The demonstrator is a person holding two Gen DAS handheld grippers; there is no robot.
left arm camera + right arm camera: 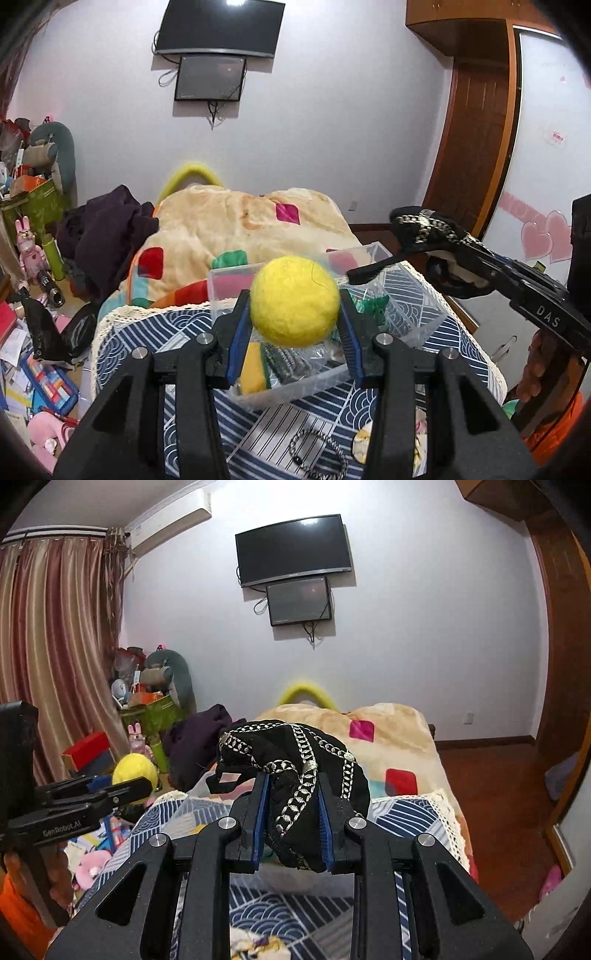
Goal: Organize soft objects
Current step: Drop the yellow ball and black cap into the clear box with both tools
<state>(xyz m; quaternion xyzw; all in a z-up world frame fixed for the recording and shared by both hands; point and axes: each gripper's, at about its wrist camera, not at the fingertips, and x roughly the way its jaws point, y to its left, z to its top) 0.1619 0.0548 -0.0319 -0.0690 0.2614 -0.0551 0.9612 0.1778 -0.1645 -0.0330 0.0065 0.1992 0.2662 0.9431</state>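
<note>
My left gripper (294,301) is shut on a yellow felt ball (294,301) and holds it above a clear plastic box (295,384) that holds a yellow sponge (253,367) and other small items. My right gripper (292,779) is shut on a black fabric piece with silver chain trim (295,760), held in the air. In the left wrist view the right gripper (373,271) comes in from the right with the black fabric (424,225) above a second clear box (406,314). The ball also shows in the right wrist view (135,771).
The boxes sit on a blue patterned cloth (147,332) with a lace edge. A black-and-white braided band (321,454) lies near the front. Behind is a bed with a beige patchwork blanket (236,221) and dark clothes (107,236). Clutter covers the floor (37,369) at left.
</note>
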